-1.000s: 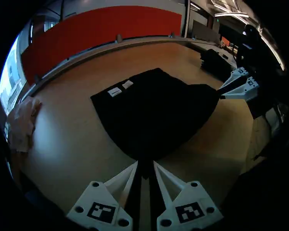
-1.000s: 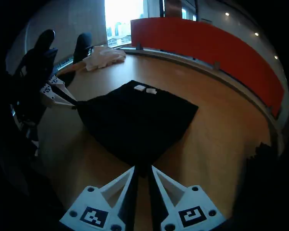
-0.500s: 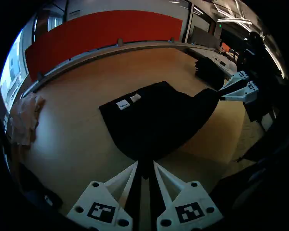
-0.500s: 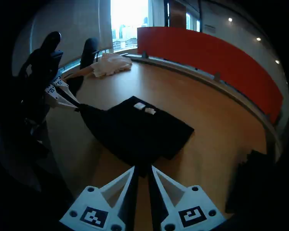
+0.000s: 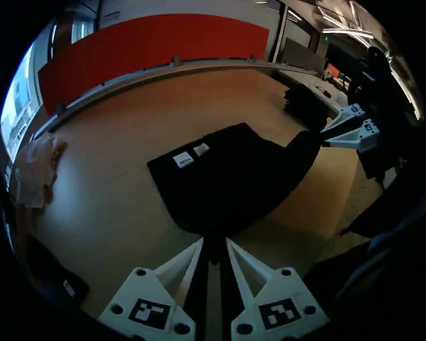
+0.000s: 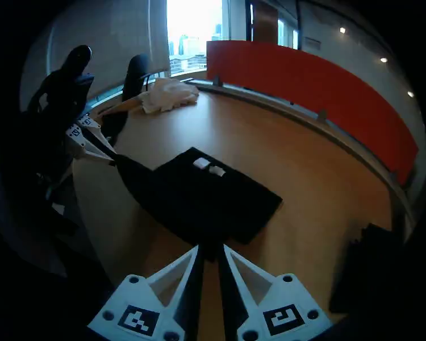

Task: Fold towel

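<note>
Near corners lifted for the fold

The left gripper (image 5: 214, 250) and right gripper (image 6: 211, 253) each have fingers clenched on a corner of the black towel (image 5: 230, 176). Its far half lies flat on the tabletop (image 5: 116, 131). The near edge has risen over the last second (ready, I judge, to carry forward).

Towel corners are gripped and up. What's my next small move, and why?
Probably carry both corners forward toward the white labels: the left gripper and right gripper each pinch a raised corner of the black cloth towel, whose labelled far edge lies on the wooden table.
</note>
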{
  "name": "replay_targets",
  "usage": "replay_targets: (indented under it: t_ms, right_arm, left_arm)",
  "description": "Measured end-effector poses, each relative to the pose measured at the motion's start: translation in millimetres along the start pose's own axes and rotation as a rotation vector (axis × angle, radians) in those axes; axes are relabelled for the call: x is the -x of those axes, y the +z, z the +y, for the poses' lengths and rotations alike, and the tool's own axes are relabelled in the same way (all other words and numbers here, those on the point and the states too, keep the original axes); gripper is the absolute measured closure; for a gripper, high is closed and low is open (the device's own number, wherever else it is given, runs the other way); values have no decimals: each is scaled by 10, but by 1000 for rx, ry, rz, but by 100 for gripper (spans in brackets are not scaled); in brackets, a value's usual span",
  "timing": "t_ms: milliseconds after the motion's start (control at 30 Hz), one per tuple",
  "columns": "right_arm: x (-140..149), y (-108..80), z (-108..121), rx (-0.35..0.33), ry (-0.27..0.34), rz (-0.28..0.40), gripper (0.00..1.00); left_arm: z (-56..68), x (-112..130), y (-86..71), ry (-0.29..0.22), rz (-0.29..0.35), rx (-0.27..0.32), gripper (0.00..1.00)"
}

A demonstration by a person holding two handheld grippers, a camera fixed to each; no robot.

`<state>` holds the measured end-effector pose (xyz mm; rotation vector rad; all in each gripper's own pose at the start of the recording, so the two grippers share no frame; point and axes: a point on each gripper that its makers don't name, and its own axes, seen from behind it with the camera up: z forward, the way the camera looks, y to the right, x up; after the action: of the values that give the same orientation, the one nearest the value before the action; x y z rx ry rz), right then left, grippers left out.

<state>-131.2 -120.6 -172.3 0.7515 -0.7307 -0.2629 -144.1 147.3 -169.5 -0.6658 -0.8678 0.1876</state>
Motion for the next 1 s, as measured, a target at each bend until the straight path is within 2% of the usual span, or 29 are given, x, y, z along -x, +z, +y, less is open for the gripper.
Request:
replay_targets:
  t_ms: [300,700,1000]
  right_arm:
    - [-151,118,213,15,-15,-4,84]
    - [-315,482,687,46,-17,-39,84]
    - [-302,616,825,46,1,-60,84]
  left_arm:
    - [-173,-254,123,7,9,-25,88]
    - [-507,-616,514,35,-12,-62,88]
    - [-592,-671,679,26,-32,-59,88]
